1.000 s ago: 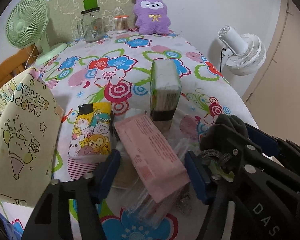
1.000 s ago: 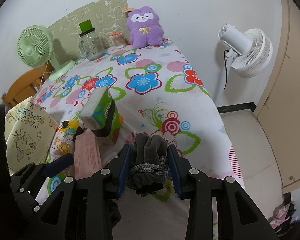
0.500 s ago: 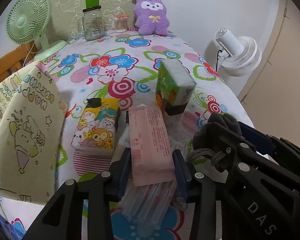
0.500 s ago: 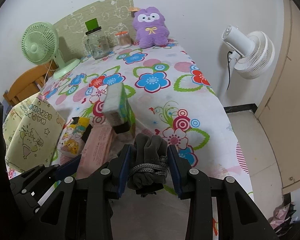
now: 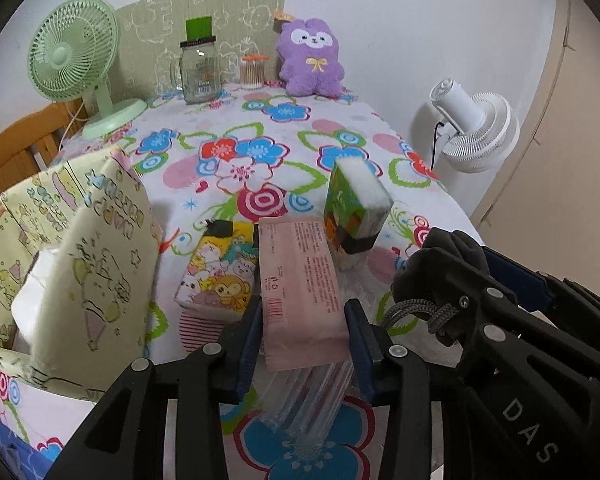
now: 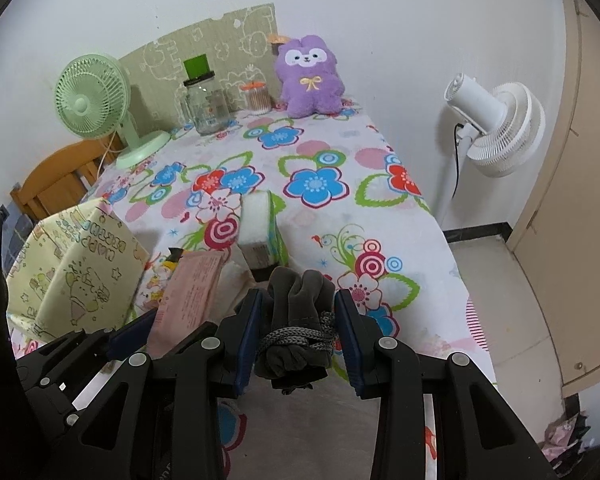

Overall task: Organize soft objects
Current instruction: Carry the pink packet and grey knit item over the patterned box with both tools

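Over the flowered tablecloth (image 5: pixel 260 152), the left gripper (image 5: pixel 302 344) is pinching a light, squashy pink tissue pack (image 5: pixel 300 288) across its width near its end, while the right gripper (image 6: pixel 298 332) is squeezing a soft, cord-tied grey cloth bundle (image 6: pixel 300 320) at its middle.

The small print on the pink packet (image 5: pixel 300 292) is too fine to read. The cartoon tissue pack (image 5: pixel 220 272) lies partly behind it, one side covered. The yellow gift bag (image 5: pixel 72 256) at the table's left edge runs out of the left wrist picture, its inside hidden. The jar's (image 5: pixel 199 74) label is blurred.
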